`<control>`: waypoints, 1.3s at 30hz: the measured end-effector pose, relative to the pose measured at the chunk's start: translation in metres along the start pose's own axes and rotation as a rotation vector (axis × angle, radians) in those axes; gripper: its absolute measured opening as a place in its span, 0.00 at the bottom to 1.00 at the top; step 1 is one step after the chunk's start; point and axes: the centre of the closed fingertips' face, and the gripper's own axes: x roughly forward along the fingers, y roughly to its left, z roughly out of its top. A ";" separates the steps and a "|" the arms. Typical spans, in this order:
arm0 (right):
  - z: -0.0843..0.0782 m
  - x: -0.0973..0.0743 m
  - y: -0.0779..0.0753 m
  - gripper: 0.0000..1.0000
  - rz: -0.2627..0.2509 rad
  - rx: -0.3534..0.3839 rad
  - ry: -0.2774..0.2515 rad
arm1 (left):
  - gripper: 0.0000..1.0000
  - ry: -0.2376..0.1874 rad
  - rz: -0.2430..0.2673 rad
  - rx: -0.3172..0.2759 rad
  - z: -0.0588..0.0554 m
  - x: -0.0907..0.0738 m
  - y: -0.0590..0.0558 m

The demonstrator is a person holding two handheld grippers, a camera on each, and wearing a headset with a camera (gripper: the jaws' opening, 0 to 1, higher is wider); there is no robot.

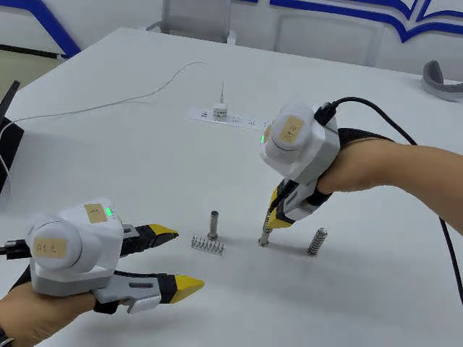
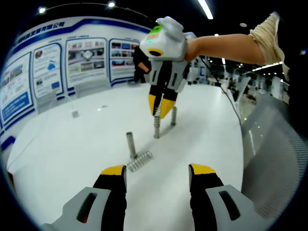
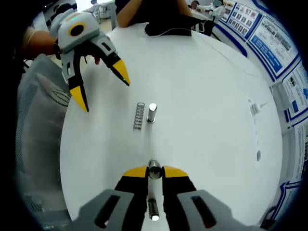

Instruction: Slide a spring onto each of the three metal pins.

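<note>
The right hand-held gripper [image 1: 275,215] is closed on a spring [image 2: 157,122], over the middle pin [image 1: 264,238] just under its tips. I would keep the spring upright and release it low. The left hand-held gripper [image 1: 181,259] hovers open, with the loose spring [image 1: 207,246] ahead of it.

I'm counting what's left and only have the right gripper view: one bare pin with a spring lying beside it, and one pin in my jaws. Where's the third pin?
Observer: The third pin stands on the table to the right of the right gripper, behind your camera, a spring already around it.
Operator: Is my spring over its pin?
Observer: In the left gripper view, coils of the held spring show below your gripper, around the middle pin; how far down, I cannot tell.
</note>
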 end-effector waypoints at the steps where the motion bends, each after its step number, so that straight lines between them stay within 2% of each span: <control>1: -0.001 0.001 0.000 0.12 0.001 0.000 0.003 | 0.52 0.000 0.000 0.000 0.000 0.000 0.000; 9: -0.006 0.013 0.000 0.12 0.005 0.010 0.018 | 0.52 0.002 0.001 -0.001 -0.001 0.001 0.000; 24: -0.009 0.023 0.004 0.12 0.010 0.018 0.021 | 0.52 0.005 0.003 -0.005 -0.002 0.000 0.000; 33: -0.009 0.024 0.004 0.13 0.008 0.023 0.019 | 0.52 0.006 0.001 -0.002 -0.001 0.000 -0.001; 39: -0.007 0.024 0.003 0.18 -0.001 0.023 0.006 | 0.52 0.004 0.004 0.002 0.000 -0.001 0.000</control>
